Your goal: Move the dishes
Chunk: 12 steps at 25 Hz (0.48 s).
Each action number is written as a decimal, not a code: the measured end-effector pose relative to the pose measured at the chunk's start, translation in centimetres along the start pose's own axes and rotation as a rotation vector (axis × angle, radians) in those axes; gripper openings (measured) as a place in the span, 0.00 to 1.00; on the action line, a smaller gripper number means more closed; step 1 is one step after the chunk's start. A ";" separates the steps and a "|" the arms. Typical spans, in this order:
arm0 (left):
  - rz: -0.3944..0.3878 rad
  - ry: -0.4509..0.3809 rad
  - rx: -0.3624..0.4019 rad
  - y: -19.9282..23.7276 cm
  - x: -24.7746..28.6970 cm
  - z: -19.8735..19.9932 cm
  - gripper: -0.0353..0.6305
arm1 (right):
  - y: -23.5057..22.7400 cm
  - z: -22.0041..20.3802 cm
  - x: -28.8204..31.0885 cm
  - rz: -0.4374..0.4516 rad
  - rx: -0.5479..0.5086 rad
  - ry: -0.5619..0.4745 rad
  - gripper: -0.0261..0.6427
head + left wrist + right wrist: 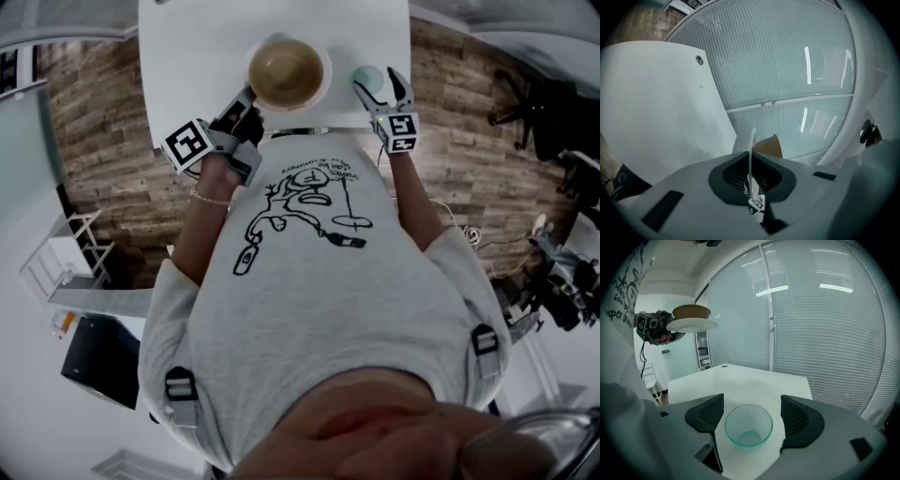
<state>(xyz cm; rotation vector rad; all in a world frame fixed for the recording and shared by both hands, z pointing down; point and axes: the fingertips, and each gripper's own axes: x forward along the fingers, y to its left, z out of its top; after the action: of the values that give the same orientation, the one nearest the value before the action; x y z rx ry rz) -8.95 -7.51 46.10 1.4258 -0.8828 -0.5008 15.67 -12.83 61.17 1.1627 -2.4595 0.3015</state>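
Two loads are in play. The left tool (247, 103) is clamped tight on the rim of a white plate (692, 325) that carries a brown bowl (285, 71), held clear above the white tabletop (197, 56). The right tool (752, 414) stands wide open astride a small green-tinted glass cup (748, 425); the cup sits on the tabletop at 3 o'clock from the plate in the head view, and neither pad touches it. The plate is stiff but thin, and gripped at one edge it likely levers hard, so the loose bowl could slide if it tips. The cup looks light, smooth and breakable; a gentle squeeze across its mid-wall seems the best hold.
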 end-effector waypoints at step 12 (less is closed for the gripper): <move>-0.015 0.003 0.016 -0.1 0.1 0.1 0.07 | 1.3 16.3 -4.1 0.084 0.048 -0.205 0.27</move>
<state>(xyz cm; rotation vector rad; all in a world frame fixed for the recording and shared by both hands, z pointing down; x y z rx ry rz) -8.90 -7.68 46.02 1.4485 -0.8758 -0.5039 12.71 -15.00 44.68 1.1636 -2.6975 0.2788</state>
